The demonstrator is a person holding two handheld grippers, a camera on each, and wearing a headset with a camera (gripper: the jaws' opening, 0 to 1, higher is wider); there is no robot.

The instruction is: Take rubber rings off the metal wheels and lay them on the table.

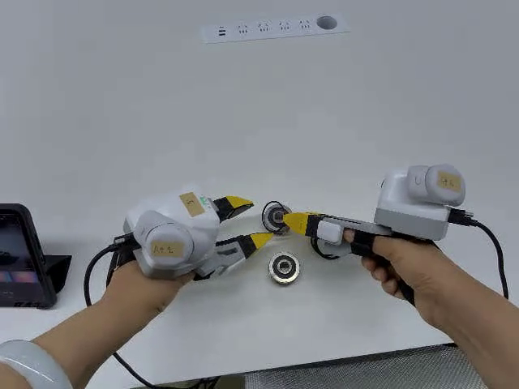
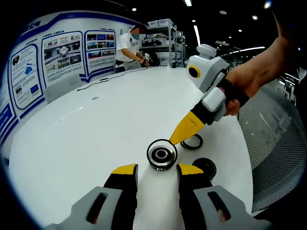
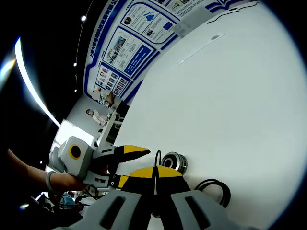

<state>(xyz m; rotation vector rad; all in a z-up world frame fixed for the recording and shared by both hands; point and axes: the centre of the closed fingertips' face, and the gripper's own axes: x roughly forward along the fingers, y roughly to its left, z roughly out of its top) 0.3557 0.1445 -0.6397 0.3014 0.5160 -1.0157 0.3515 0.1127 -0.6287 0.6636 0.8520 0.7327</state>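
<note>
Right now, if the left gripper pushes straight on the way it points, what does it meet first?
The left gripper, jaws open, would most likely meet the metal wheel directly ahead. The shut right gripper has its tip at that wheel's far rim; how near is unclear.

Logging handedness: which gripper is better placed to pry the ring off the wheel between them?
Probably right gripper: shut tips sit at the wheel rim; left gripper is open, short of it.

A dark screen [image 1: 18, 258] is cut off by the head view's left edge. A loose rubber ring [image 1: 316, 253] lies half hidden under the right gripper [image 1: 296, 223]. In the left gripper view, a second metal wheel [image 2: 208, 165] sits partly behind a jaw of the left gripper [image 2: 157, 168]. The text on the wall posters [image 2: 60, 50] is too small to read.
</note>
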